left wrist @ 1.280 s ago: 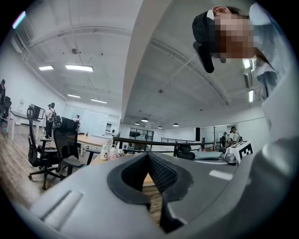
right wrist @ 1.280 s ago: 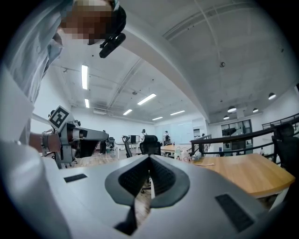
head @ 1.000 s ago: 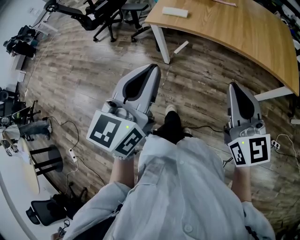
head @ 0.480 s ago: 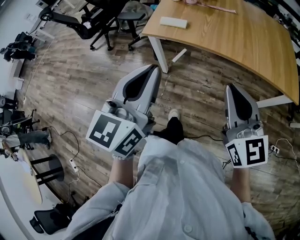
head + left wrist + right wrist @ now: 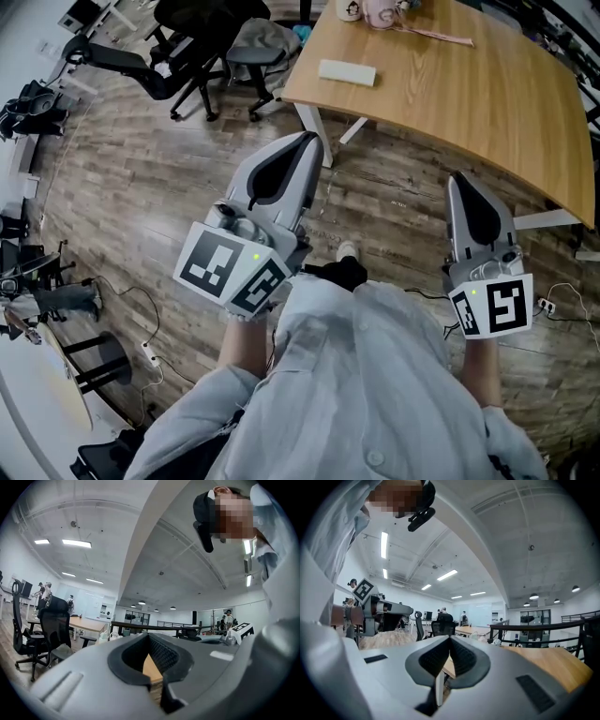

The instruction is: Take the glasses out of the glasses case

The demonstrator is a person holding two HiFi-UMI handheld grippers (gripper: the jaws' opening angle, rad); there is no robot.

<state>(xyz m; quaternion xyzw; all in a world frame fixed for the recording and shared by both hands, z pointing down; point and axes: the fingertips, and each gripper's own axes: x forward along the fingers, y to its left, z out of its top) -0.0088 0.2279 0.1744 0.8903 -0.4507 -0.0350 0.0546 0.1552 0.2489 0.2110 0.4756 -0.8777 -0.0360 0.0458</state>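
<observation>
We hold both grippers just short of the wooden table (image 5: 487, 103). The left gripper (image 5: 309, 141) points at the table's near-left corner and the right gripper (image 5: 457, 180) at its near edge. Each has its jaws pressed together with nothing between them. The pale oblong glasses case (image 5: 347, 72) lies on the table by that left corner, untouched.
</observation>
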